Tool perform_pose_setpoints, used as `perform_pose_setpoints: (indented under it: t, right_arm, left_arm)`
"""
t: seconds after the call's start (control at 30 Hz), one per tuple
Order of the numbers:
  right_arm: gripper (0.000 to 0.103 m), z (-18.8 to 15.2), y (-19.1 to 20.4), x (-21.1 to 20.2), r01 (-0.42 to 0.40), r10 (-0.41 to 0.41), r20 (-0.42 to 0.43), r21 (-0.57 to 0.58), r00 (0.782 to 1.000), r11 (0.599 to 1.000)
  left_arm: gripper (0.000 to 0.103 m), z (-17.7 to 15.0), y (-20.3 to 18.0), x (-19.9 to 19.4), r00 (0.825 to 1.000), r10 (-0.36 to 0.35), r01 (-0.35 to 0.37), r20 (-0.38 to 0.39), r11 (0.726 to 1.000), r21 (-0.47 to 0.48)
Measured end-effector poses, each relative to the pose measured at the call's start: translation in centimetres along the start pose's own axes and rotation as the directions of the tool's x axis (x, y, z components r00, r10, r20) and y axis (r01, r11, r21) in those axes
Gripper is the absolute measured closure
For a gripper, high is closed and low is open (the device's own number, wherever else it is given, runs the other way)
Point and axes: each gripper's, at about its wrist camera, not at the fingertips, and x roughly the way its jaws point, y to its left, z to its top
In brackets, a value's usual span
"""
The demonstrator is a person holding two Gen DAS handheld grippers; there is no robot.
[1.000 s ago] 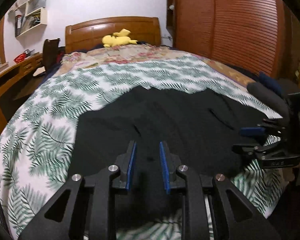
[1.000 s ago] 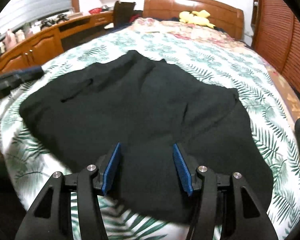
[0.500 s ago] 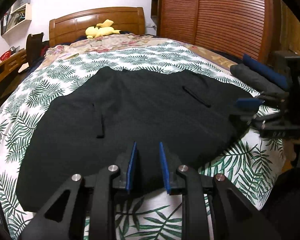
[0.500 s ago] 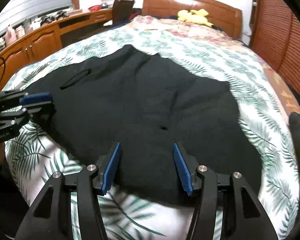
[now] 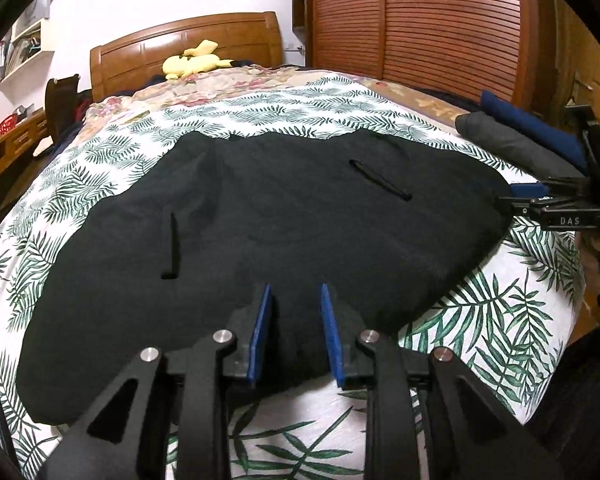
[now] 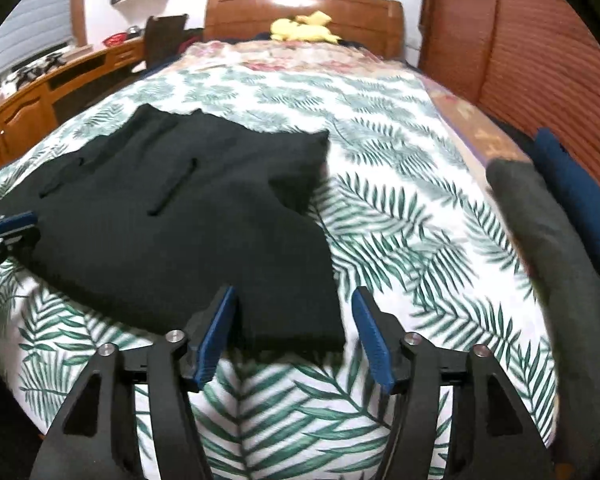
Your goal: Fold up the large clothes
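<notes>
A large black garment (image 5: 280, 216) lies spread flat on the leaf-print bed cover (image 5: 500, 312). My left gripper (image 5: 294, 296) hovers over its near edge. The jaws stand a narrow gap apart and are opening, with only the cloth lying below them. In the right wrist view the garment (image 6: 180, 232) fills the left half. My right gripper (image 6: 294, 296) is over its near right corner, jaws wide and opening, pressing on nothing. Each gripper shows in the other's view: the right gripper (image 5: 514, 199) at the garment's right tip, the left gripper (image 6: 20, 230) at its left edge.
Folded grey clothes (image 6: 540, 220) and a navy piece (image 6: 580, 184) lie along the bed's right side. A yellow plush toy (image 5: 196, 62) sits by the wooden headboard (image 5: 180, 44). Slatted wardrobe doors (image 5: 440, 20) stand to the right, a wooden desk (image 6: 40, 92) to the left.
Both grippers have drawn back to the garment's near edge. The right one slid right to the near right corner and its jaws widened. The left jaws widened slightly.
</notes>
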Motion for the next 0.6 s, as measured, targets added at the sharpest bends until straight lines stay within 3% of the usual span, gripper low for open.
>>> perform_pose_setpoints:
  t: [0.2, 0.37, 0.6]
  right_arm:
    - [0.037, -0.3, -1.4, 0.9, -0.08, 0.082, -0.013, 0.107, 0.997, 0.991]
    - [0.037, 0.4, -1.4, 0.2, -0.163, 0.157, 0.046, 0.147, 0.986, 0.976]
    - [0.033, 0.8, -0.8, 2.4, -0.145, 0.153, -0.021, 0.205, 0.988, 0.968]
  left_arm:
    - [0.077, 0.0, -0.2, 0.1, 1.0, 0.004, -0.004, -0.001, 1.0, 0.002]
    - [0.076, 0.0, -0.4, 0.2, 1.0, 0.004, -0.004, -0.002, 1.0, 0.002]
    - [0.076, -0.3, -0.4, 0.2, 1.0, -0.009, 0.009, -0.003, 1.0, -0.001]
